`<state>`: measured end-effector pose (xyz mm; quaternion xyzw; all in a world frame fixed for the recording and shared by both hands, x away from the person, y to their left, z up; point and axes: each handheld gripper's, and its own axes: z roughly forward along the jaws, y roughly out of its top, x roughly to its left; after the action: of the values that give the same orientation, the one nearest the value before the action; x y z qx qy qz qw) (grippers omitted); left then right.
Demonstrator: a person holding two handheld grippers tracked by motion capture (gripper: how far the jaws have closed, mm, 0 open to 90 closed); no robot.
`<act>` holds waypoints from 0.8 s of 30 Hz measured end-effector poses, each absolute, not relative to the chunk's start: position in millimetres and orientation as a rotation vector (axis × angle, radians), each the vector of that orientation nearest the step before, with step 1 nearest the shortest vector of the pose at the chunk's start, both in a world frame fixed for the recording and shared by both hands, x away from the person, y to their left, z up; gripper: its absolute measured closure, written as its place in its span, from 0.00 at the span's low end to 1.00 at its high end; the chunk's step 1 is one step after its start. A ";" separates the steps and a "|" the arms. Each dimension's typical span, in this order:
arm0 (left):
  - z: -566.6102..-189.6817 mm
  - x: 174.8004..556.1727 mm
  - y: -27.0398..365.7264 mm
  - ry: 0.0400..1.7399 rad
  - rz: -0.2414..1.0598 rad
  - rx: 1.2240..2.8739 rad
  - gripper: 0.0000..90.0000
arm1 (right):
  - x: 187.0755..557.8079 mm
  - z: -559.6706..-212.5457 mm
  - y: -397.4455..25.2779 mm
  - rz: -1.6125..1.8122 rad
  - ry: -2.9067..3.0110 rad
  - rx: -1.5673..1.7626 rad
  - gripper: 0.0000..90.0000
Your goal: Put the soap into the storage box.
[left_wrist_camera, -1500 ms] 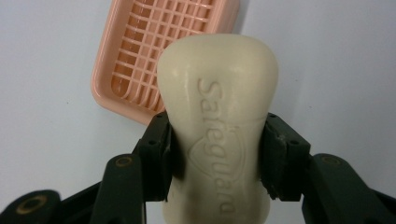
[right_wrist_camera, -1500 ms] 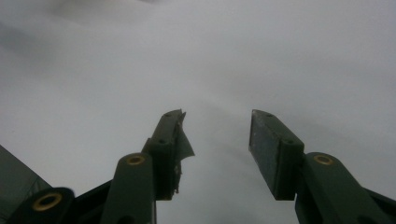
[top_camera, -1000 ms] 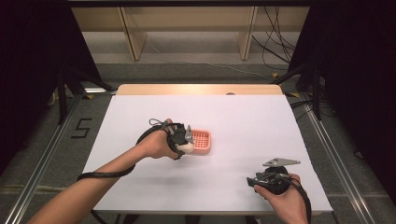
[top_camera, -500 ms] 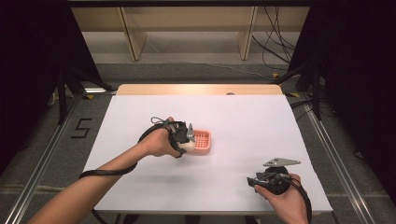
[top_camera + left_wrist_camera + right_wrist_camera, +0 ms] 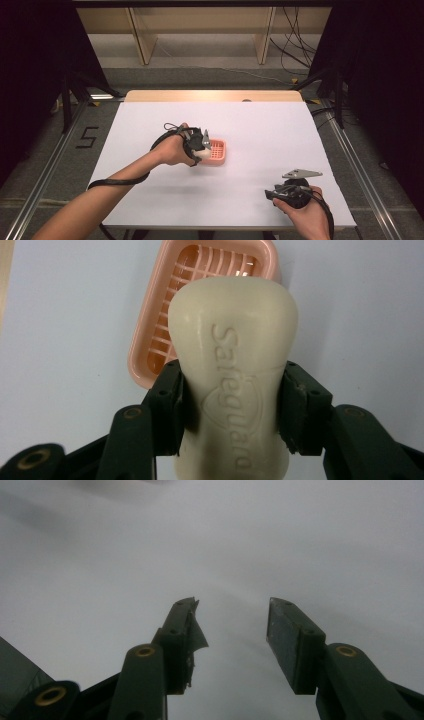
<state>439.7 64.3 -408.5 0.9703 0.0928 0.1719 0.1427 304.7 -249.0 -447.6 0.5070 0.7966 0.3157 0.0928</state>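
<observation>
Above the pink soap dish (image 5: 160,347), the left gripper (image 5: 232,405) clamps a cream soap bar (image 5: 232,355) at its narrow waist; likely hard, slick, moderately heavy. Right gripper (image 5: 230,630) gapes empty

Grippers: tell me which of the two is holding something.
The left gripper: its jaws clamp a cream soap bar over the pink dish. The right gripper is open.
</observation>
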 end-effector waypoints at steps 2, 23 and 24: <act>-408.4 440.4 63.8 0.263 0.499 2.801 0.55 | 304.7 -448.1 -248.7 0.918 2.354 1.506 0.61; -408.9 447.9 57.6 0.273 0.503 2.790 0.55 | 306.1 -449.9 -249.6 0.956 2.339 1.465 0.61; -408.9 448.5 57.4 0.270 0.504 2.790 0.55 | 306.1 -450.0 -249.6 0.955 2.336 1.464 0.61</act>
<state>448.5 57.4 -408.9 0.9691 0.0938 0.1751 0.1461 306.1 -249.6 -450.0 0.4988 0.7956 0.3252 0.1119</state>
